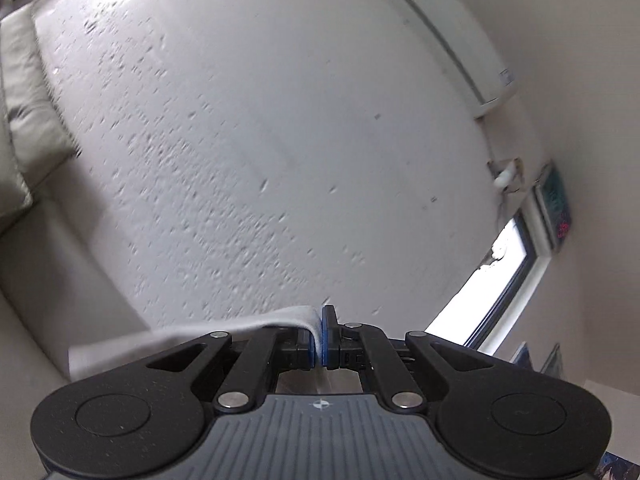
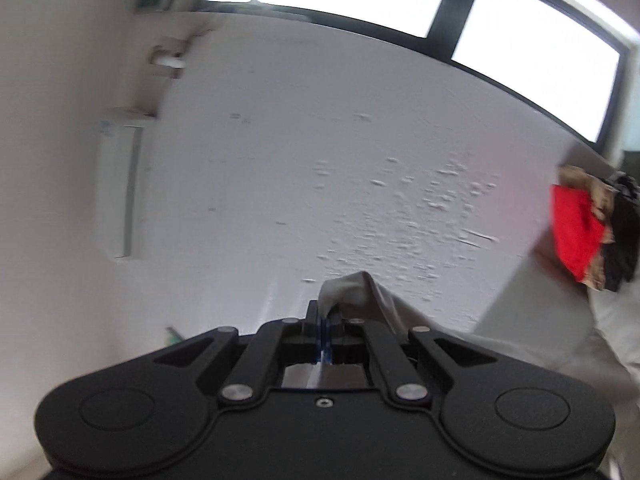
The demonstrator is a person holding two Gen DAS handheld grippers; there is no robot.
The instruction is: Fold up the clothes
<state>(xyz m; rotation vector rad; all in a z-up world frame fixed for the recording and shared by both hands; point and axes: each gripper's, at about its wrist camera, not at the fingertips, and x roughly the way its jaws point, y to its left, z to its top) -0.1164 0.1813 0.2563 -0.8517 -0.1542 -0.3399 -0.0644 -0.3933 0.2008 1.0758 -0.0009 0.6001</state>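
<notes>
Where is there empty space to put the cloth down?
No flat surface shows; both cameras tilt up at the bare wall. Right gripper and left gripper each clamp pale cloth. Crowded only rightward: red and dark clothes.

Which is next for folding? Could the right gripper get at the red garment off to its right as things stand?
Probably not yet: the right gripper is shut on a pale cloth, so it has no free jaws. The red garment lies unobstructed, with only open space toward it.
</notes>
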